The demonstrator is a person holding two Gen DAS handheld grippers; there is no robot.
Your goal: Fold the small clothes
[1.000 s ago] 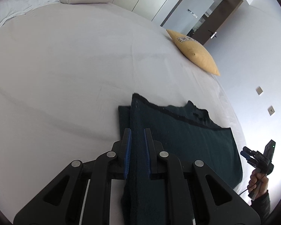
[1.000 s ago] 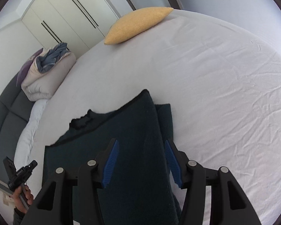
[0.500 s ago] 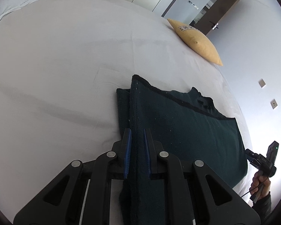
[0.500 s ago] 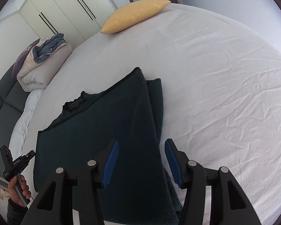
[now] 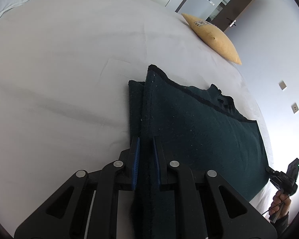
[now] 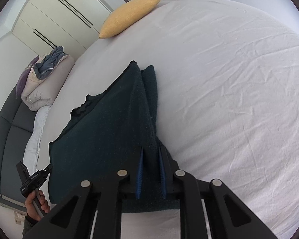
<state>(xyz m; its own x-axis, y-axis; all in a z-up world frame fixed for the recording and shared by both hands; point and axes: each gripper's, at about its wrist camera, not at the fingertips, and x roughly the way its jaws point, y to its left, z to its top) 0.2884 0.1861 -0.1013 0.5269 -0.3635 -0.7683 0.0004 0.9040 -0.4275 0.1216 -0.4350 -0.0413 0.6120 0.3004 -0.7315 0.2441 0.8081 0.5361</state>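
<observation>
White bed (image 5: 69, 79); left gripper (image 5: 145, 149), right gripper (image 6: 150, 155) both clenched on dark garment (image 5: 199, 129) edge.

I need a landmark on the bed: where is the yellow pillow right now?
The yellow pillow lies at the bed's far edge, beyond the dark garment, upper right in the left view, upper middle in the right, near the door.
</observation>
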